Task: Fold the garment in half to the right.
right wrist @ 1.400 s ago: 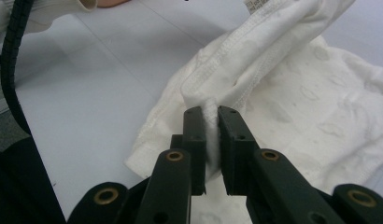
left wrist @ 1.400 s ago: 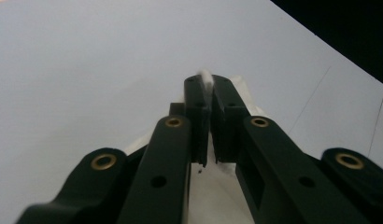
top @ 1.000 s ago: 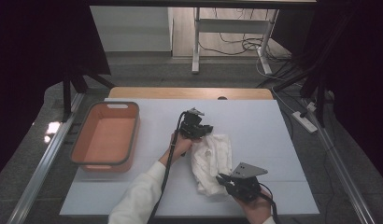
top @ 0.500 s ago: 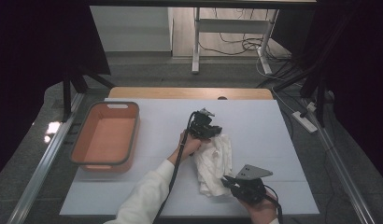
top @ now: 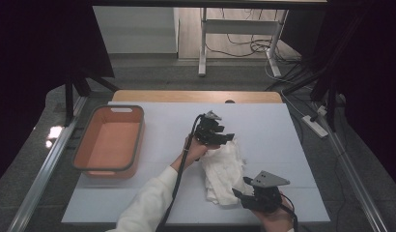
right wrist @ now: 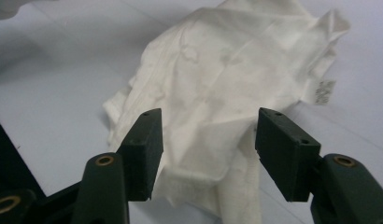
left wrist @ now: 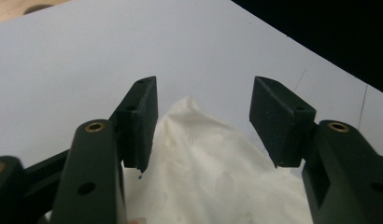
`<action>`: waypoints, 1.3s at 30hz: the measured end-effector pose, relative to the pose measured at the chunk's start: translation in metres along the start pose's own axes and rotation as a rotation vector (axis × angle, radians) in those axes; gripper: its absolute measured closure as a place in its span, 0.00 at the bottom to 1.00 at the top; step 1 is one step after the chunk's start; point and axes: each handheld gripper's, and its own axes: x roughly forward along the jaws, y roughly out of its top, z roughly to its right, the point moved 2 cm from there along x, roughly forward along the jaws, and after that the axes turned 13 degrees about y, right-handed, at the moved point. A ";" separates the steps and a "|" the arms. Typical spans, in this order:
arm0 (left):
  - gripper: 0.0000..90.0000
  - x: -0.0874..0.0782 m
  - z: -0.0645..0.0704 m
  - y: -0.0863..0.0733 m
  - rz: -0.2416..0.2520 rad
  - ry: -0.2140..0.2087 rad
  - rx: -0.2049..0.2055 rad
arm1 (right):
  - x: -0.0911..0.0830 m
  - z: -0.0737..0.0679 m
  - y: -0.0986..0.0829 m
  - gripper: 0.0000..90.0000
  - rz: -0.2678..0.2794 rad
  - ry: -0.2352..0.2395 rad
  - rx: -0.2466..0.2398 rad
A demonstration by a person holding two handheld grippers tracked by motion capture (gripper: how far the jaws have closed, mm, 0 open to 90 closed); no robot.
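- A crumpled white cloth is seen lying on the white table, a little right of the middle.
- An orange bin is seen at the left, well apart from the cloth.
- A small tag is sewn on the cloth's edge; its writing cannot be read.
- The left gripper is held at the cloth's far end, jaws apart, nothing pinched.
- The right gripper is held at the near end, jaws apart too.
- Bare table is left between cloth and bin.
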 end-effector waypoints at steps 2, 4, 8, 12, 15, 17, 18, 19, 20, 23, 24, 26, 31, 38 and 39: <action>0.47 -0.006 -0.003 -0.003 0.004 0.008 0.001 | -0.003 0.000 0.003 0.45 0.017 -0.010 -0.005; 0.46 -0.012 -0.007 -0.006 0.008 0.018 0.001 | -0.004 -0.001 0.006 0.45 0.024 -0.008 -0.009; 0.47 -0.022 -0.014 -0.013 0.009 0.039 -0.003 | -0.002 -0.005 0.014 0.47 0.029 0.008 -0.033; 0.47 -0.030 -0.018 -0.020 0.011 0.048 -0.002 | 0.002 -0.012 0.022 0.51 0.025 0.037 -0.063; 0.46 -0.033 -0.021 -0.024 0.012 0.053 -0.008 | 0.013 -0.017 0.021 0.51 -0.020 0.118 -0.053; 0.47 -0.034 -0.022 -0.026 0.010 0.056 -0.011 | 0.024 -0.019 0.017 0.50 -0.078 0.156 -0.045; 0.47 -0.035 -0.022 -0.027 0.008 0.059 -0.009 | 0.030 -0.020 0.014 0.50 -0.101 0.160 -0.049; 0.47 -0.035 -0.022 -0.027 0.007 0.059 -0.008 | 0.035 -0.020 0.011 0.50 -0.129 0.162 -0.050; 0.47 -0.035 -0.022 -0.028 0.008 0.059 -0.009 | 0.041 -0.019 0.008 0.50 -0.153 0.163 -0.047; 0.47 -0.035 -0.022 -0.027 0.010 0.060 -0.003 | 0.050 -0.017 0.003 0.62 -0.195 0.161 -0.031; 0.47 -0.036 -0.022 -0.027 0.011 0.059 -0.001 | 0.052 -0.017 0.002 0.69 -0.207 0.162 -0.037; 0.47 -0.035 -0.022 -0.028 0.010 0.060 -0.001 | 0.054 -0.019 0.003 0.82 -0.216 0.173 -0.055; 0.47 -0.036 -0.023 -0.028 0.011 0.061 -0.007 | 0.052 -0.022 0.007 0.95 -0.211 0.168 -0.084; 0.47 -0.035 -0.022 -0.028 0.013 0.059 -0.009 | 0.039 -0.030 0.020 0.96 -0.115 0.214 -0.089; 0.47 -0.034 -0.022 -0.028 0.011 0.058 -0.008 | 0.039 -0.031 0.020 0.96 -0.115 0.218 -0.090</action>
